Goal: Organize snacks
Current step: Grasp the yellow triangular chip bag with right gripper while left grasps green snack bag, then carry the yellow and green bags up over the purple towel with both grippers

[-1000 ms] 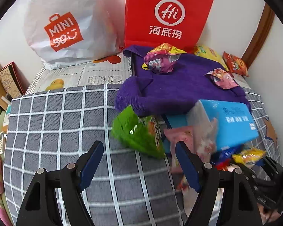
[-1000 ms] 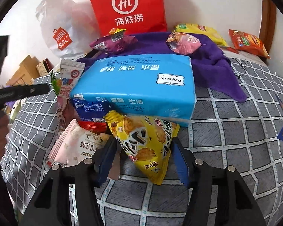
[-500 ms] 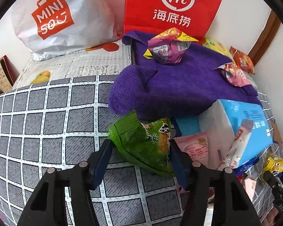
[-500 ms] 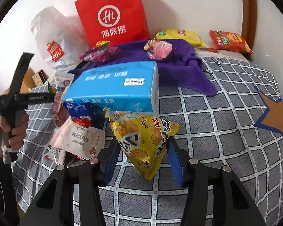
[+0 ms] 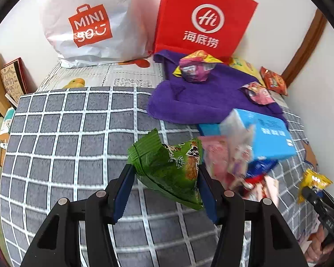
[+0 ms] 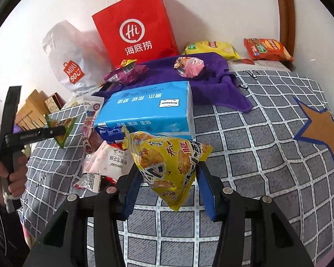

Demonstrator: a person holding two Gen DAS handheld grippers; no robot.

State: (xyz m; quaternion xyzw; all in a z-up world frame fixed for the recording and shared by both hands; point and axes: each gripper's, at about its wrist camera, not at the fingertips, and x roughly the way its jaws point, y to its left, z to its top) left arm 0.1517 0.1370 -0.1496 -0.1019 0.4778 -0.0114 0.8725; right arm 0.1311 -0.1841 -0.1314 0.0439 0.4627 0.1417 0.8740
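Nearest, left gripper [image 5: 164, 191] clamped on a green snack bag [image 5: 167, 166], blue pads pressing both its sides, bag lifted clear of the grey checked blanket [image 5: 66, 144]. Right gripper [image 6: 169, 191] likewise clenched on a yellow snack bag [image 6: 167, 166], held off the blanket. Just beyond, a loose heap: pink packet [image 6: 104, 162], blue tissue pack [image 6: 149, 109] lying over smaller wrappers. Seen at the left of the right wrist view, a hand [image 6: 11, 173] gripping the other tool's handle. Further back, purple towel [image 5: 211, 98] spread on the bed, carrying a purple packet [image 5: 196, 71] and a pink packet [image 5: 260, 93]. Behind the towel, yellow chip bag [image 6: 211, 49] and orange chip bag [image 6: 267, 49]. Farthest, against the wall, red paper bag [image 5: 202, 22] and white plastic bag [image 5: 89, 22]
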